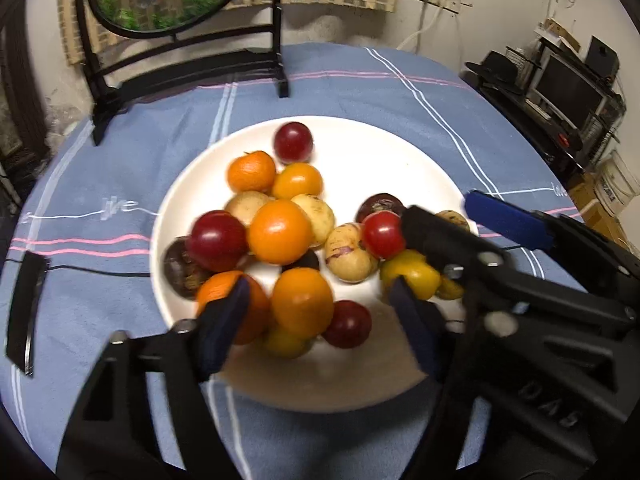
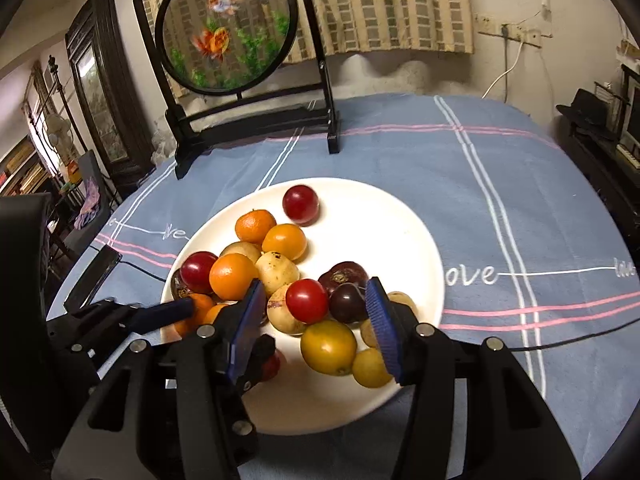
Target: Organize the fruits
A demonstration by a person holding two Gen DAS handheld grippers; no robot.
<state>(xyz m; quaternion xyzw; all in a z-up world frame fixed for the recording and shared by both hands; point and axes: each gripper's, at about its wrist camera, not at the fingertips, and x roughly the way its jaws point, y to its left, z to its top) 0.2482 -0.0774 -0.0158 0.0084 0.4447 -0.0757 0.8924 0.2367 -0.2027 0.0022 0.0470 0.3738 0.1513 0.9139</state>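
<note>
A white plate [image 1: 360,132] [image 2: 380,216] on the blue cloth holds a heap of fruit: oranges, red plums, pale yellow fruits and dark purple ones. One red plum [image 1: 294,142] [image 2: 301,205] lies apart at the far side. My left gripper [image 1: 318,300] is open over the plate's near left part, an orange [image 1: 302,304] lying loose between its fingers. My right gripper [image 2: 316,296] is open over the right cluster; a small red fruit [image 2: 306,300] and a yellow fruit [image 2: 328,346] sit between its blue pads [image 2: 384,332], untouched. The right gripper's fingers [image 1: 504,216] also reach in from the right in the left wrist view.
A round goldfish screen on a black stand [image 1: 180,52] [image 2: 228,28] rises at the table's far left. A flat black device [image 1: 26,312] [image 2: 94,276] with a cable lies left of the plate. A dark shelf with a monitor [image 1: 568,88] stands beyond the table's right edge.
</note>
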